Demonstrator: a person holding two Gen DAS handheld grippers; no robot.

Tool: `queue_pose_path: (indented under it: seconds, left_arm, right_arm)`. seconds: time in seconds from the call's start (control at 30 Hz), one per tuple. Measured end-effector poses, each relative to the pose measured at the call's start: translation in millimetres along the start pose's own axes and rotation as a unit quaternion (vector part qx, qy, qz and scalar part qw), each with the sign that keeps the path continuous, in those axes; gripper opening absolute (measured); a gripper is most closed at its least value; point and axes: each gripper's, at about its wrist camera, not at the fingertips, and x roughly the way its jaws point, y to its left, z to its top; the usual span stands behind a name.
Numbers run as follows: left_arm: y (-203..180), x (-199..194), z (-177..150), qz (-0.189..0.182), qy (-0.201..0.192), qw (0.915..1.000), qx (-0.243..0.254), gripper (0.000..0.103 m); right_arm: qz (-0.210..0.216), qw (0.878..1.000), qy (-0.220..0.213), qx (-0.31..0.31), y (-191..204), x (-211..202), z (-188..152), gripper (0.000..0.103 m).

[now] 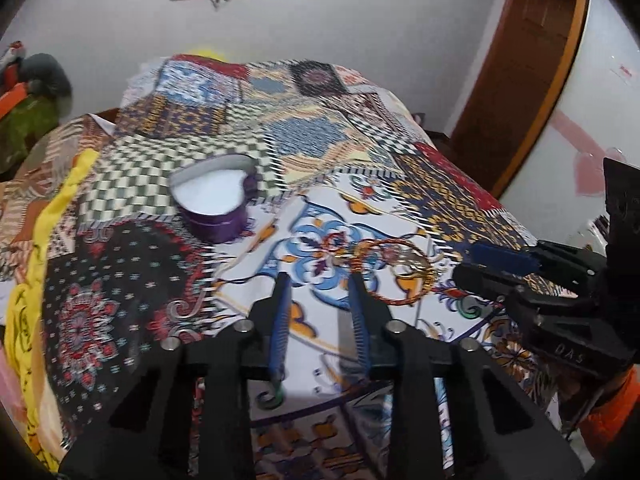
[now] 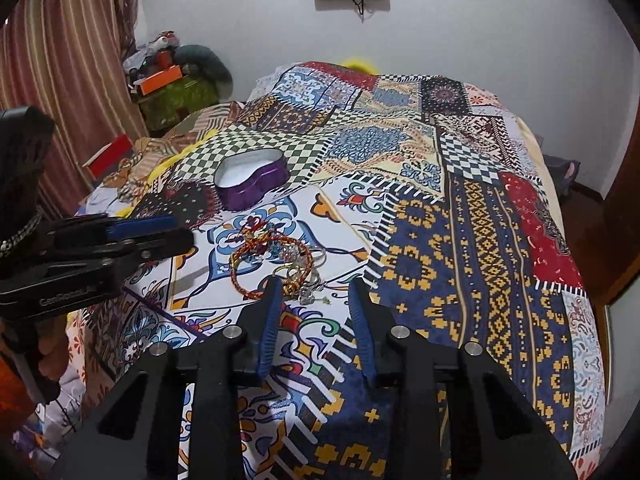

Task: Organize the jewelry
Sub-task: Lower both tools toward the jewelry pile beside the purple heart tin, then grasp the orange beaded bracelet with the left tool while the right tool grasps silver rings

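Note:
A pile of jewelry (image 2: 276,258), red-gold bangles and small silver pieces, lies on the patterned bedspread; it also shows in the left wrist view (image 1: 394,268). A purple heart-shaped tin (image 1: 214,200) with a white inside stands open behind it, also seen in the right wrist view (image 2: 252,180). My left gripper (image 1: 318,280) is open and empty, just left of the bangles. My right gripper (image 2: 314,286) is open and empty, right at the near edge of the pile. Each gripper shows in the other's view, the right one (image 1: 504,264) and the left one (image 2: 160,232).
The patchwork bedspread (image 2: 460,240) covers the whole bed. A yellow cloth (image 1: 36,248) lies at the left edge. Clutter and an orange box (image 2: 160,80) sit by a striped curtain at the far left. A wooden door (image 1: 516,60) stands at the right.

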Motion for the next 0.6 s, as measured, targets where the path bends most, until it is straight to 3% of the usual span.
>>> queue_pose_path:
  seconds: [0.3,0.6]
  left_arm:
    - [-14,24,5,-0.027,0.026,0.9992,0.012,0.012]
    - [-18,36,6,-0.015,0.035,0.9989,0.028,0.006]
  right_arm:
    - [0.014,1.000,0.013,-0.004,1,9,-2,0.024]
    - [0.022,1.000,0.018,0.007,-5,15,-5,0.020]
